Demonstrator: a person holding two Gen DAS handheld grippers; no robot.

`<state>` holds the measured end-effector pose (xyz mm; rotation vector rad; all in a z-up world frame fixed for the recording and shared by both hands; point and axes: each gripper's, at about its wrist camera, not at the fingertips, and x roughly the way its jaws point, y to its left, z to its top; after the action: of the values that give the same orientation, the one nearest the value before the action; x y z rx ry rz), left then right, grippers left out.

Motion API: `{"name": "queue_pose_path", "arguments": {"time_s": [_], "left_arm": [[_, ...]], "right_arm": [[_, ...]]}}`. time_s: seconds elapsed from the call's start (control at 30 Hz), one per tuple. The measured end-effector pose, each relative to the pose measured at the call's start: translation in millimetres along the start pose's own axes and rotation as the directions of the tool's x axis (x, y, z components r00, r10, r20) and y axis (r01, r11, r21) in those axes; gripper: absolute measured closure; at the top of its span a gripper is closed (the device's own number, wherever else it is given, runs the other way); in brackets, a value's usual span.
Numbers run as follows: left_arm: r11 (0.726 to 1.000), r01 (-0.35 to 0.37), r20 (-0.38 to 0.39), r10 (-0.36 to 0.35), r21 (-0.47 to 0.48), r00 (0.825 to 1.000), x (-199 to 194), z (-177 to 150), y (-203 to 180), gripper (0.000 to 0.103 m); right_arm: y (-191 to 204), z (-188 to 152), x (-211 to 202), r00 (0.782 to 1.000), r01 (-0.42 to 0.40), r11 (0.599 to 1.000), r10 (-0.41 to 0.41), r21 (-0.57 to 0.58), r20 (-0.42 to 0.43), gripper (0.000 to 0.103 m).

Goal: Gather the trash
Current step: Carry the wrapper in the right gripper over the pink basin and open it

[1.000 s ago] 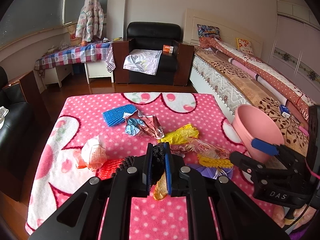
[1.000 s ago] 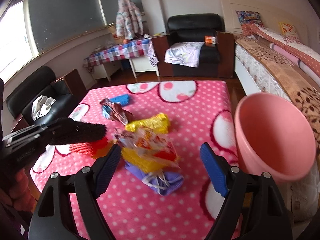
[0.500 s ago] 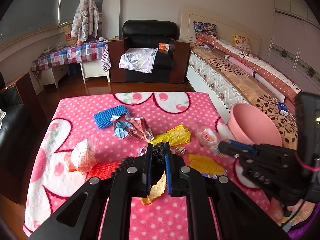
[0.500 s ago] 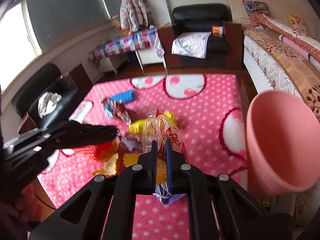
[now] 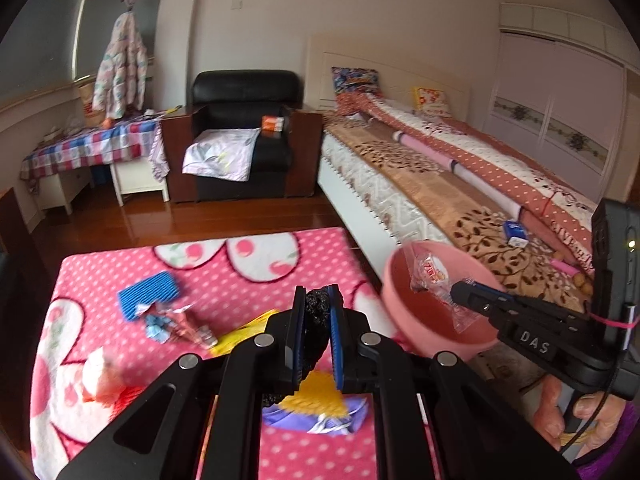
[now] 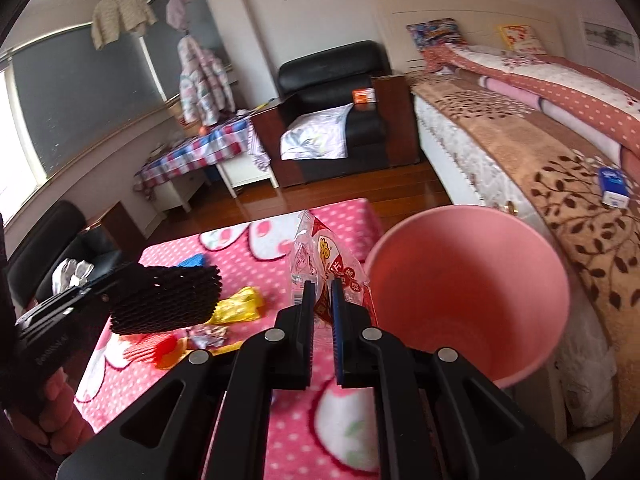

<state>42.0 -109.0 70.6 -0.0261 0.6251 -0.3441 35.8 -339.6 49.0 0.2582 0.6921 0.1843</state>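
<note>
My left gripper (image 5: 316, 300) is shut on a black foam net (image 5: 316, 312), lifted above the table; the same black foam net (image 6: 166, 300) shows at the left of the right wrist view. My right gripper (image 6: 322, 292) is shut on a clear snack wrapper (image 6: 320, 256) with red and yellow print, held up just left of the pink bucket (image 6: 472, 292). In the left wrist view the snack wrapper (image 5: 430, 276) hangs in front of the pink bucket (image 5: 404, 320) mouth. Several other wrappers lie on the pink dotted cloth (image 5: 224, 280): a blue foam net (image 5: 148, 292), a yellow bag (image 6: 240, 306), a purple bag (image 5: 320, 420).
The bucket stands at the table's right edge, beside a bed (image 5: 460, 184). A black armchair (image 5: 244, 136) and a checked side table (image 5: 88, 148) stand beyond on the wooden floor. A hand (image 5: 580, 412) grips the right tool's handle. A black sofa (image 6: 48, 256) is left.
My right gripper went from open around the snack wrapper to shut on it, then lifted it toward the bucket. My left gripper rose and shifted right with the black net.
</note>
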Motion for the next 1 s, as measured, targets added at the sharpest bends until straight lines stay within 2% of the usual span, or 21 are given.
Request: {"name": "queue_pose_path", "arguments": {"time_s": [0.17,0.43,0.7,1.0], "left_arm": [[0.993,0.114,0.002,-0.114,0.003,0.993,16.0,10.0,-28.3,0.093],[0.976,0.209,-0.037,-0.207,0.054,0.978,53.1,16.8,-81.7,0.093],[0.965,0.246,-0.093,-0.238,0.087,0.967,96.3,16.7,-120.6,0.093],[0.971,0.230,-0.164,-0.216,0.066,0.962,140.9,6.4,-126.6,0.093]], "right_arm": [[-33.5,0.0,-7.7,0.997,0.076,0.996,-0.077,0.048,0.020,0.095],[-76.1,-6.9,-5.3,0.988,0.156,0.982,-0.156,0.109,-0.005,0.095],[-97.1,-13.3,9.3,0.977,0.211,0.969,-0.206,0.127,-0.049,0.095],[-108.1,-15.1,27.8,0.967,0.252,0.961,-0.244,0.118,-0.078,0.095]]}}
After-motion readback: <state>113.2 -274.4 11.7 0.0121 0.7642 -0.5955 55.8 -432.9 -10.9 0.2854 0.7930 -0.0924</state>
